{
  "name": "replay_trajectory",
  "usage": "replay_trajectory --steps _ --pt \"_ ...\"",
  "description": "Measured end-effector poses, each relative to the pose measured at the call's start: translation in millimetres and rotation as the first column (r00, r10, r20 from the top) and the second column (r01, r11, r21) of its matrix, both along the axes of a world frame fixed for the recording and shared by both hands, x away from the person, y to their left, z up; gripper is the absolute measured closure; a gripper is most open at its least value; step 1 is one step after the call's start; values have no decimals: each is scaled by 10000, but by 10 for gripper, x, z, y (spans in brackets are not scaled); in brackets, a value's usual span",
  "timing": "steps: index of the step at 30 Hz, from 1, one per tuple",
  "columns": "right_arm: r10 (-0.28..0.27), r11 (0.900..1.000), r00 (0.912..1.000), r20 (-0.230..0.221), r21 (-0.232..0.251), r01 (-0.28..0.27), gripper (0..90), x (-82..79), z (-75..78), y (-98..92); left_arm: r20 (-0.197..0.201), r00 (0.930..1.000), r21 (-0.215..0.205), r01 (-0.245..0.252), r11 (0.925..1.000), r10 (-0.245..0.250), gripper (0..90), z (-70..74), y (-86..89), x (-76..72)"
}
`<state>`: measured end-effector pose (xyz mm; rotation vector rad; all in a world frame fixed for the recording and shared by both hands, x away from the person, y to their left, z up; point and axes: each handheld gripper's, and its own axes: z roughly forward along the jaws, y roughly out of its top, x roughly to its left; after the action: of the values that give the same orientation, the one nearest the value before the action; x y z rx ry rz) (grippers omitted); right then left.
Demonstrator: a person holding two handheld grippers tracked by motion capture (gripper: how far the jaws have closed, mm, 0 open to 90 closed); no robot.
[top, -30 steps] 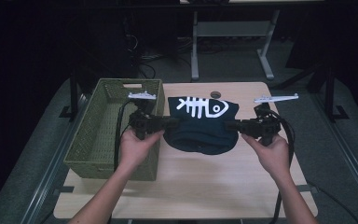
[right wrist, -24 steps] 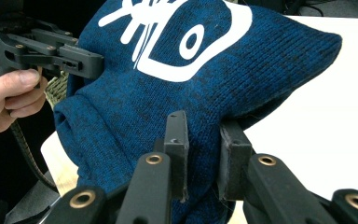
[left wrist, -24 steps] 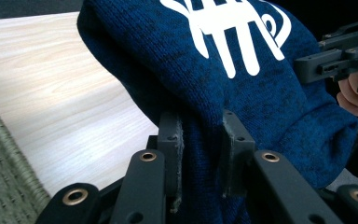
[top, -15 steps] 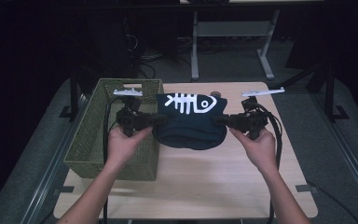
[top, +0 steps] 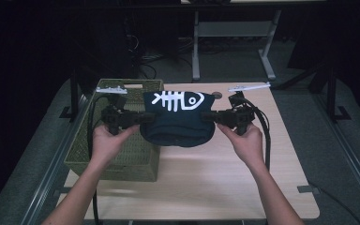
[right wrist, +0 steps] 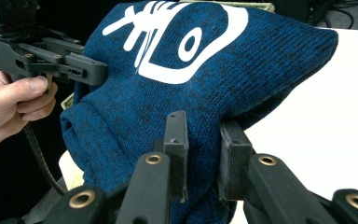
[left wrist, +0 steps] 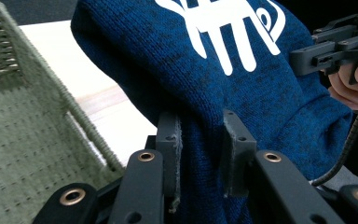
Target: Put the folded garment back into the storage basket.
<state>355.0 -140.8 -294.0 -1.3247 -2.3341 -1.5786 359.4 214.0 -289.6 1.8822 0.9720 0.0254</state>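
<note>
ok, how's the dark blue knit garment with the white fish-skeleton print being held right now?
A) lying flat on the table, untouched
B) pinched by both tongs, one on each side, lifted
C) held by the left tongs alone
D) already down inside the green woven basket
B: the left tongs and right tongs each clamp a fold of the dark blue knit garment with the white fish-skeleton print, stretched between them above the light wooden table.

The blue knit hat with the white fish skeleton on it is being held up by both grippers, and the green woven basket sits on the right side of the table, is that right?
Not quite. The blue knit hat is pinched by the left gripper and the right gripper, but the green woven basket sits on the left side of the table, as the high view shows.
</note>
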Motion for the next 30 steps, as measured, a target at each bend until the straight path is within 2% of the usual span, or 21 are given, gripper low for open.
replay_trajectory --steps 8,30 --pt "226 9997 9997 38 52 -226 762 70 9 203 55 10000 48 -51 10000 51 717 24 194 -7" --pt "861 9961 9963 2 195 -861 760 196 -33 710 95 9982 277 -599 9978 597 718 14 685 -79"
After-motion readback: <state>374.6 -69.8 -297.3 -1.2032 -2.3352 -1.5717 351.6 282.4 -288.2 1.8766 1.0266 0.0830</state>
